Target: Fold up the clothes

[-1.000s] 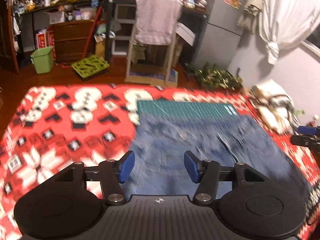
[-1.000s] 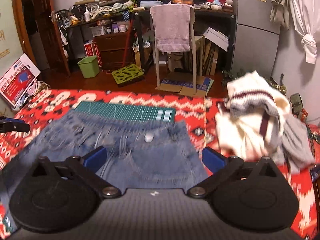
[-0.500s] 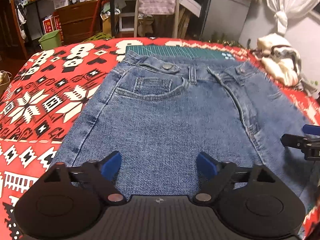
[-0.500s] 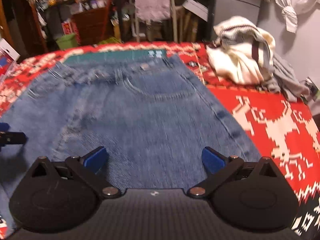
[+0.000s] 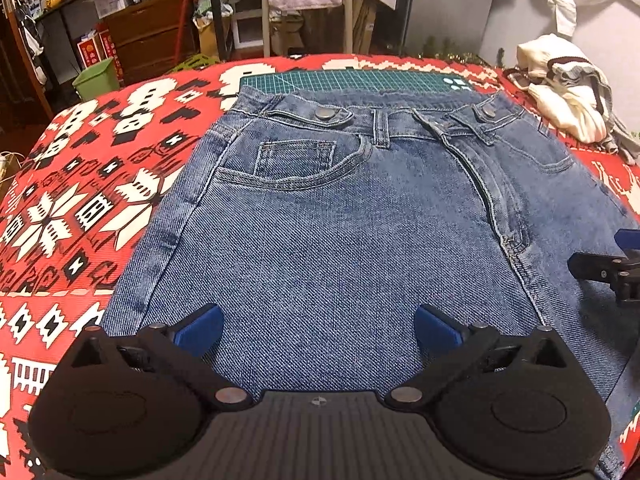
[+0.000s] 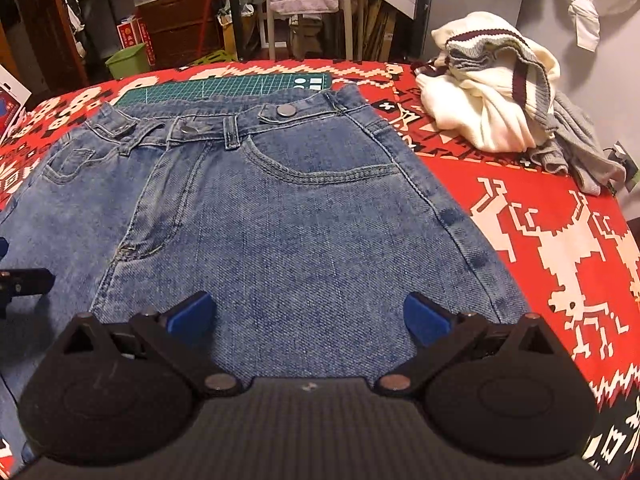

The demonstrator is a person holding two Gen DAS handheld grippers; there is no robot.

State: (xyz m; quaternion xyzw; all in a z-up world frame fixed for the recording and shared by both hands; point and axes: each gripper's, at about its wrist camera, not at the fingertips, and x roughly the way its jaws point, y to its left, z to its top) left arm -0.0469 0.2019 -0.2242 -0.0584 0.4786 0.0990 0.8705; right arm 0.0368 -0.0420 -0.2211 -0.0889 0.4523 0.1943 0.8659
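Left wrist view: the jeans (image 5: 340,216) lie flat and face up on the counter (image 5: 80,184), which is covered in a red patterned cloth. Their waistband sits at the far side, over a green cutting mat (image 5: 352,79). Spread out smooth like this, they look ready for a fold, though a single fold already made below the frame would look the same from here. The left gripper (image 5: 318,330) hangs low over the denim on the person's left side, its jaws wide apart and holding nothing. At the right edge a dark part of the right gripper (image 5: 600,272) pokes in, too cut off to read. The legs of the jeans are hidden under the gripper body.

Right wrist view: the right gripper (image 6: 306,318) hovers over the other half of the jeans (image 6: 280,216), below the pocket, with its jaws also spread and empty. The two tools sit side by side, probably to work both halves together. A heap of white and grey knitwear (image 6: 496,100) waits on the far right of the counter (image 6: 560,240); how many garments it holds is unclear. The lower hem is out of sight.
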